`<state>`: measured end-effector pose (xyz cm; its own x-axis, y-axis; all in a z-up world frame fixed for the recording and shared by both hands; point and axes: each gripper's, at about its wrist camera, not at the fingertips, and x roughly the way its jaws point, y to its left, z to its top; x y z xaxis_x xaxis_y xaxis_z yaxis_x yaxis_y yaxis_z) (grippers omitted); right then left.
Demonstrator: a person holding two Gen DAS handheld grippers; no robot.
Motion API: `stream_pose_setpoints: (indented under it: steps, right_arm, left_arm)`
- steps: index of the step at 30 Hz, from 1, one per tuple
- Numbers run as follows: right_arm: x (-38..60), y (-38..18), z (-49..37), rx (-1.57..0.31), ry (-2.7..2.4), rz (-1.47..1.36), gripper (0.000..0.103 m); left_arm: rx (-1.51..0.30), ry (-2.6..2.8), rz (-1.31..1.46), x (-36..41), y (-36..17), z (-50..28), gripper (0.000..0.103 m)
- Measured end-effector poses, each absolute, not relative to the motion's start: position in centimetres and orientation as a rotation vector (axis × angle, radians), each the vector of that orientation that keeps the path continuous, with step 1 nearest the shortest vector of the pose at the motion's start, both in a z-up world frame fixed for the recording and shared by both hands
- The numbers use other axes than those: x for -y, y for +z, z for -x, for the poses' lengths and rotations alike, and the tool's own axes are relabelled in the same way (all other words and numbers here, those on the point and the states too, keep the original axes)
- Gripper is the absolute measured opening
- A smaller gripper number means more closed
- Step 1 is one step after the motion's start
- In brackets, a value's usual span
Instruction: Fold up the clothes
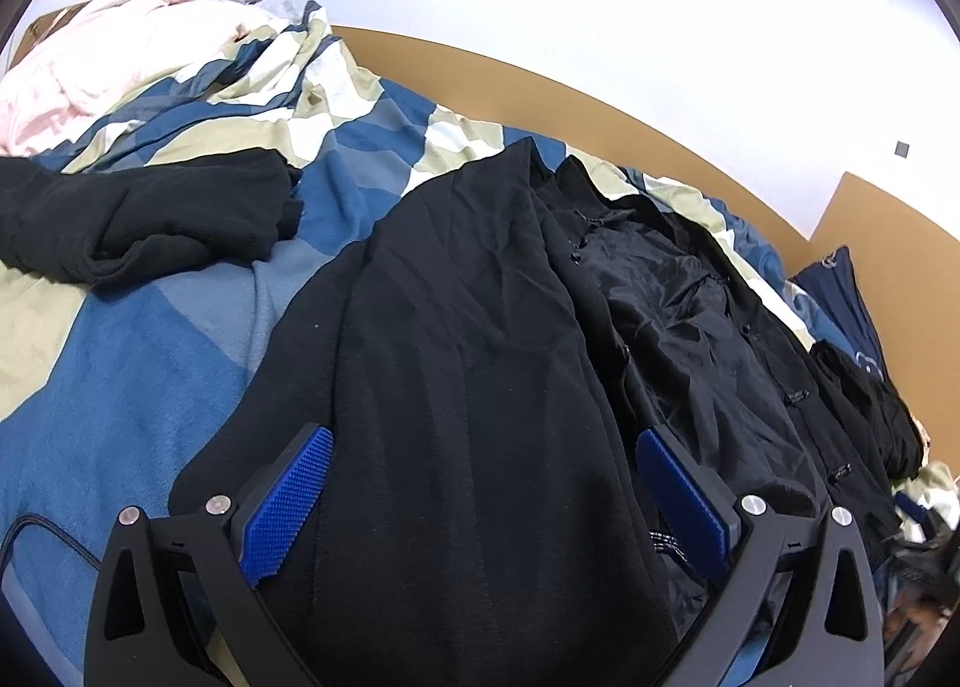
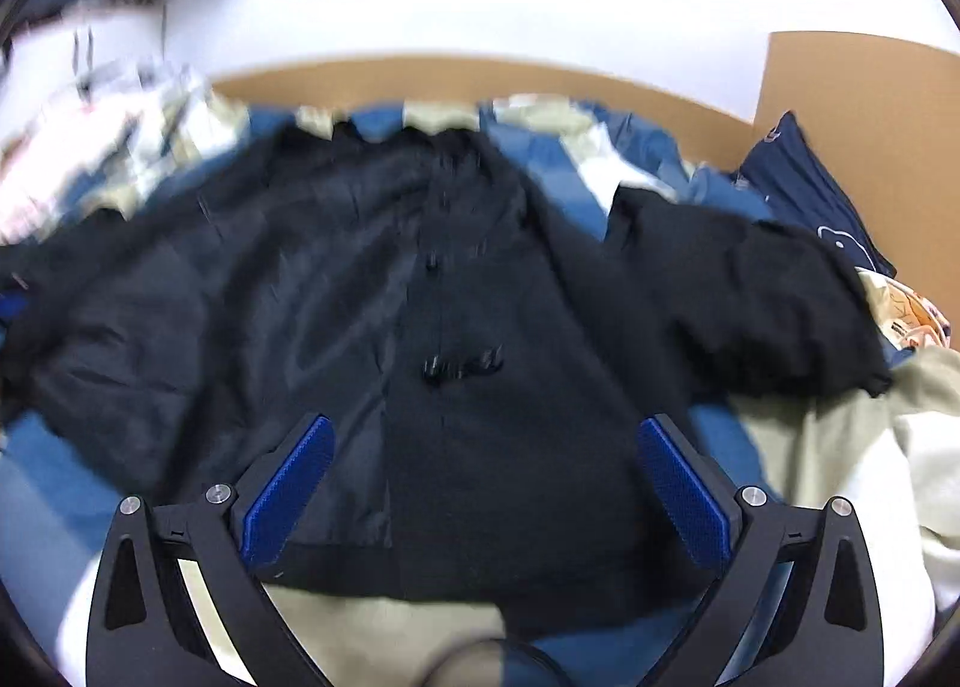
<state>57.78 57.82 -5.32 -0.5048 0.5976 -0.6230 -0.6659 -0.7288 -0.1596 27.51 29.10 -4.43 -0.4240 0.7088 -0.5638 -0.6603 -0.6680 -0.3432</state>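
Gaping jaws over black jacket

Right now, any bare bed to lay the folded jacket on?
Yes: the blue-and-beige bedspread left of the black jacket, below the crumpled black garment. A smaller beige patch lies at its right hem. Crowded: pink bedding far left, dark clothes far right.

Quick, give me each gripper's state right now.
Left gripper: open, jaws spread over the black jacket, gripping nothing.
Right gripper: open above the same jacket, holding nothing.
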Motion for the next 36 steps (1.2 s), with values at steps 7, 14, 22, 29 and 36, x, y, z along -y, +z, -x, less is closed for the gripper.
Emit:
stream_pose_setpoints:
  steps: [7,14,22,29,36]
  right_arm:
    - [-57.6,-5.9,-55.7,-0.032,2.202,1.025,0.058]
    - [-59.1,-7.3,-54.9,-0.132,2.166,1.125,0.005]
    - [-57.9,-1.0,-53.6,-0.283,2.347,0.912,0.005]
    - [-55.2,3.7,-51.4,-0.458,2.643,0.645,0.005]
    - [-53.1,2.8,-49.1,-0.485,2.790,0.724,0.005]
  left_arm:
    - [0.006,2.117,0.886,-30.3,-4.3,-28.0,0.101]
    - [0.077,2.112,0.900,-29.4,-4.4,-27.5,0.101]
    - [0.100,2.101,0.893,-29.1,-4.3,-27.4,0.101]
    - [0.113,2.093,0.893,-29.0,-4.3,-27.4,0.101]
    - [0.114,2.089,0.895,-29.1,-4.2,-27.5,0.101]
